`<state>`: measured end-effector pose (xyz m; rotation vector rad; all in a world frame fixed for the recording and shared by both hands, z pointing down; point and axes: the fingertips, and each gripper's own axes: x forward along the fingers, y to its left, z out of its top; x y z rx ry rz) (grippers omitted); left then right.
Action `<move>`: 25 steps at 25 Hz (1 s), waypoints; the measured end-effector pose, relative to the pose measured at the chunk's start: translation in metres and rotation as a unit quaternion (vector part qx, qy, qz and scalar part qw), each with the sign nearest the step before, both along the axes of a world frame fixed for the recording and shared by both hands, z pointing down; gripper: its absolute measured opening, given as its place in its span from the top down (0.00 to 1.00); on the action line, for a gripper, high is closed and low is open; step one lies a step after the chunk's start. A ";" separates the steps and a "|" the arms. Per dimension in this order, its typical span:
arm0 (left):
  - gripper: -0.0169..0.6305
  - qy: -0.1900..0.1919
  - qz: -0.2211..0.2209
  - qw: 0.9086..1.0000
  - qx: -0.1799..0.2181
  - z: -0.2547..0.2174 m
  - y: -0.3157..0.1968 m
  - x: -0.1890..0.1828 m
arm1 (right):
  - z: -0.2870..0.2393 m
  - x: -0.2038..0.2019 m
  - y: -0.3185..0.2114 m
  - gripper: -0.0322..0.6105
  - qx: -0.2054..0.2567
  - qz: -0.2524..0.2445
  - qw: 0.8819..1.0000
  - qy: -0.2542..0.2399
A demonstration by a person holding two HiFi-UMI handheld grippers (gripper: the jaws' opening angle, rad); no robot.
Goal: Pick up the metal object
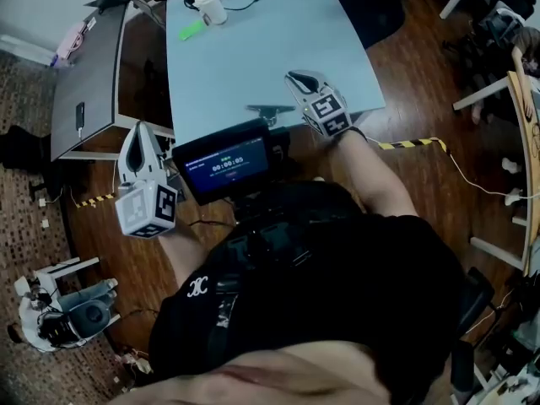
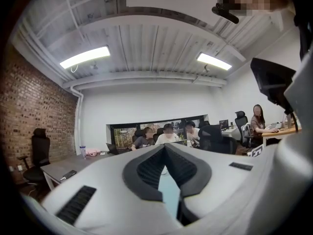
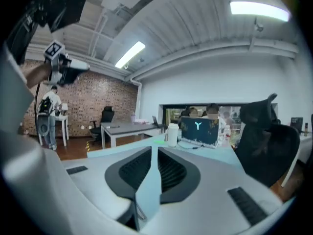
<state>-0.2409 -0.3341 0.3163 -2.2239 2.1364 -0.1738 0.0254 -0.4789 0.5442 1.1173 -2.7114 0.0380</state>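
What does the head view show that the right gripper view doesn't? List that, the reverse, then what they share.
Head view only: the black screen with a timer, the yellow-and-black floor tape, and, plainly, the grey metal object. Right gripper view only: the red brick wall and long ceiling lights. Both: the pale blue table and white cup.

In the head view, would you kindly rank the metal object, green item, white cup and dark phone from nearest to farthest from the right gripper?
1. metal object, just left of the right gripper, at the table's near edge.
2. green item and white cup, at the table's far end; too close to call.
3. dark phone, on the grey desk, far left.
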 end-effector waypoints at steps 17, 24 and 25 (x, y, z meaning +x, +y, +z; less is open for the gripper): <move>0.96 0.003 -0.079 0.997 0.001 0.005 0.056 -0.072 | 0.155 -0.116 0.063 0.69 -0.014 -0.223 0.937 0.269; 0.96 0.008 -0.087 0.996 -0.008 0.016 0.060 -0.077 | 0.186 -0.114 0.072 0.72 -0.004 -0.253 0.909 0.330; 0.96 0.008 -0.086 0.996 -0.010 0.016 0.060 -0.076 | 0.190 -0.114 0.072 0.73 -0.005 -0.254 0.906 0.338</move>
